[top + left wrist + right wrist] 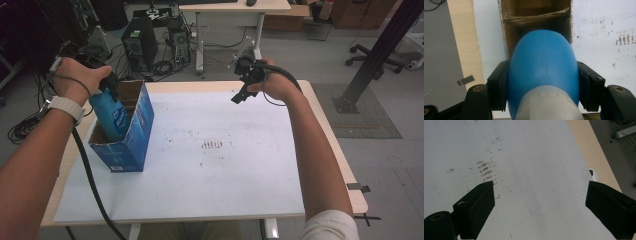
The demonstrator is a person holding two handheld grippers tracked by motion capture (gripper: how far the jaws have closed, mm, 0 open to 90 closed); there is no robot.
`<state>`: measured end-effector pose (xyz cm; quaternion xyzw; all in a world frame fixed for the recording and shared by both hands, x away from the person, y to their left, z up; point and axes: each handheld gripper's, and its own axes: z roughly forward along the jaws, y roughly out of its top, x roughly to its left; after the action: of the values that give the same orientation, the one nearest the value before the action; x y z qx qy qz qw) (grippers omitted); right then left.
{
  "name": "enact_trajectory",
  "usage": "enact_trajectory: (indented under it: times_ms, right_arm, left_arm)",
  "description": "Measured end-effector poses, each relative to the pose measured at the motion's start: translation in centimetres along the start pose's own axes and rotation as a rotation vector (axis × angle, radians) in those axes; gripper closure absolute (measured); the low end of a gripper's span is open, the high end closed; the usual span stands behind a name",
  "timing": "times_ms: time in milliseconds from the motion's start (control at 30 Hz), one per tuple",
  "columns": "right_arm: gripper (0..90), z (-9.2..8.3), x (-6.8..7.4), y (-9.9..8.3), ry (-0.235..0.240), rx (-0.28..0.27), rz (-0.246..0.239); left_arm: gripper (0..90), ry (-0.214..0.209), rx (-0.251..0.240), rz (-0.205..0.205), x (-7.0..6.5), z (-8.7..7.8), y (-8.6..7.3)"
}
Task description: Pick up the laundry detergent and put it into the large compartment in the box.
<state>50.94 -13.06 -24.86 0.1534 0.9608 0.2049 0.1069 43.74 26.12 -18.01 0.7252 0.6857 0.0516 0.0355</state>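
Left gripper [107, 82] pinching blue bottle [111, 114] near its grey cap [549, 105], jaws pressed on both sides. Bottle tilted, lower part inside open blue carton [131, 135] at left side of table [320, 105]. Cardboard divider [536, 17] crosses carton just beyond bottle. Right gripper [244, 84] held above far right of white sheet [210, 175], jaws spread wide, nothing between. Brown smudges [212, 145] mid-sheet. Computer tower [140, 42] and second desk [235, 7] on floor beyond table.

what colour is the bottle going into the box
Blue, with a grey cap end. The bottle shows best in the left gripper view, above the open box.
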Motion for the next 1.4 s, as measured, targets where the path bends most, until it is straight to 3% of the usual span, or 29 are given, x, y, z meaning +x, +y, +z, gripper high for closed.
enact_trajectory:
  times_ms: [1400]
  right_arm:
    - [8.7, 0.6, -0.1, -0.3, 0.005, 0.011, 0.01]
  left_arm:
    - [37.3, 0.045, -0.005, 0.015, -0.7, 6.0, -0.3]
